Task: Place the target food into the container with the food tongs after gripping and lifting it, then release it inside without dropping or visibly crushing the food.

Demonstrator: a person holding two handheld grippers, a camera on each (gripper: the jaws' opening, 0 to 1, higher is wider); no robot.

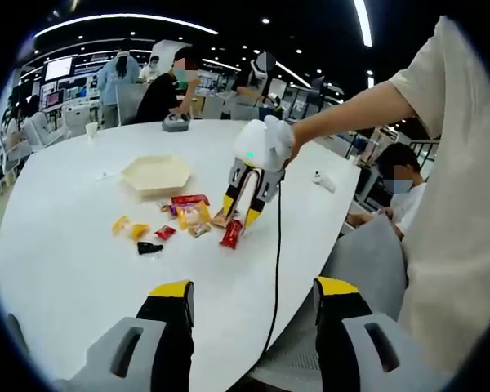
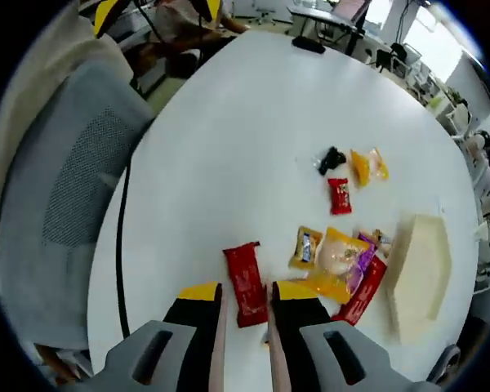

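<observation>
- White surface (image 1: 82, 269) spanning most of the left gripper view; also filling the centre of the right gripper view (image 2: 253, 106).
- Grey mesh chair (image 2: 65, 204) at left of the right gripper view, just beside the surface edge; grey chair back (image 1: 371, 261) at lower right of the left gripper view.
- Person's arm (image 1: 351, 110) reaching in from upper right of the left gripper view, holding the right tongs.
- Cream hexagonal container (image 1: 156, 174) upper centre-left on the surface; at lower right of the right gripper view (image 2: 420, 273), seen tilted.
- Left tongs (image 1: 253, 298) at bottom of the left gripper view, spread wide, gripping nothing, above the near surface edge.
- Right tongs (image 2: 245, 298) at bottom centre of the right gripper view, narrowly parted with a red snack packet (image 2: 245, 282) between the tips; contact with the packet unclear. Same tongs (image 1: 238, 219) at centre of the left gripper view, tips down over the packet (image 1: 232, 233).
- Black cable (image 1: 276, 269) running from the right tongs down across the surface.
- Cluster of packets near the container: yellow-orange packet (image 2: 336, 260), long red packet (image 2: 361, 292), small red packet (image 2: 339, 196), orange packets (image 2: 367, 166), black item (image 2: 331, 159).
</observation>
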